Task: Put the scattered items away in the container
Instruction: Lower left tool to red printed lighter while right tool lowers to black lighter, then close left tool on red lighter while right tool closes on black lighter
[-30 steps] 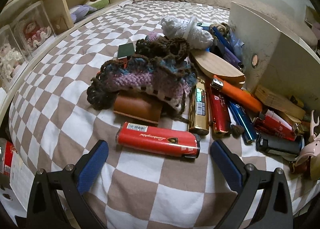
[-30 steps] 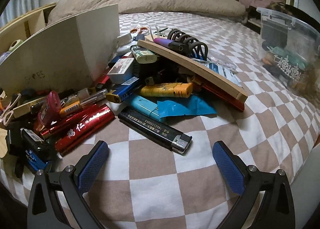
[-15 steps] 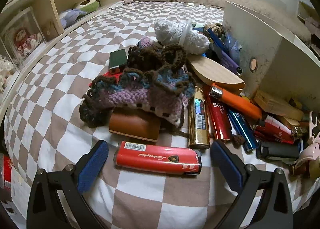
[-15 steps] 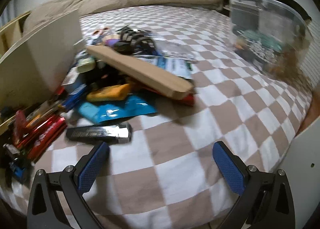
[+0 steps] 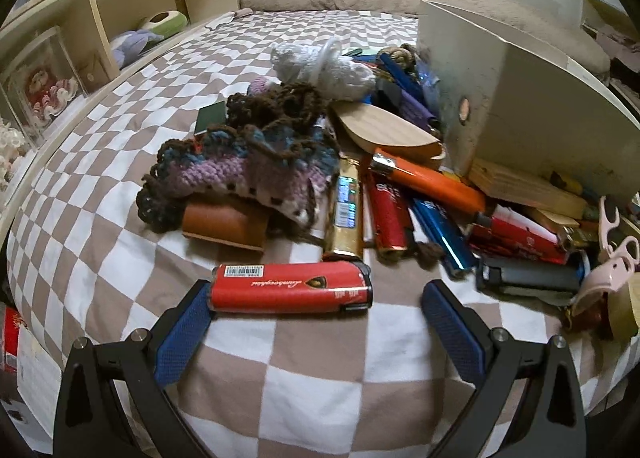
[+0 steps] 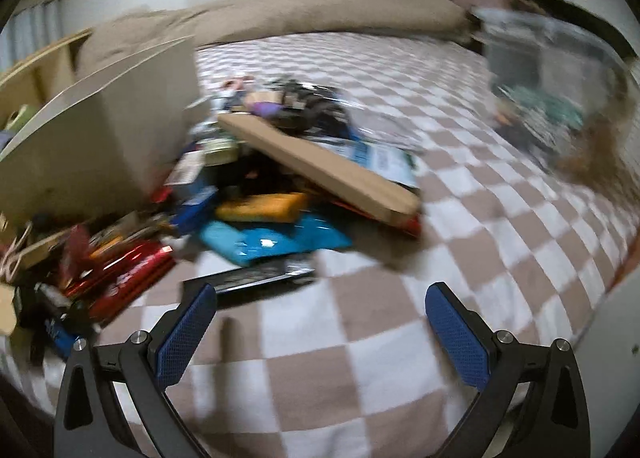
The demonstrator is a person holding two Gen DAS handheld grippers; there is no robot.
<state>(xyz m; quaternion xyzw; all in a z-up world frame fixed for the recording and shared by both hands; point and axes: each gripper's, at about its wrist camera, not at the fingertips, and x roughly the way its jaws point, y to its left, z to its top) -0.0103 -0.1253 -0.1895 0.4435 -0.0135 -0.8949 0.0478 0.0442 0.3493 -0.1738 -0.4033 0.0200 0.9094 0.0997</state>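
Presently, the left gripper (image 5: 316,304) stood with its jaws spread wide over the checkered bedspread (image 5: 320,390), holding nothing. A red lighter (image 5: 290,288) lay crosswise just beyond its tips, its left end touching or just beside the left blue pad (image 5: 182,334), while its right end sat clear of the right pad. Farther off lay a knitted piece (image 5: 248,165) over a brown leather case (image 5: 224,223), with a gold lighter (image 5: 344,209), a dark red lighter (image 5: 386,213) and an orange lighter (image 5: 430,181) ranged to the right. A pale board box (image 5: 528,105) stood at far right.

The right gripper (image 6: 320,314) was likewise spread wide and empty. Its view was blurred. A black lighter (image 6: 256,278) lay near its left pad (image 6: 186,336); whether they touched could not be told. A long cardboard piece (image 6: 320,173) lay across the pile beyond. The clear plastic container (image 6: 560,97) stood at far right, well apart from the pile, with some contents inside, too blurred to identify.
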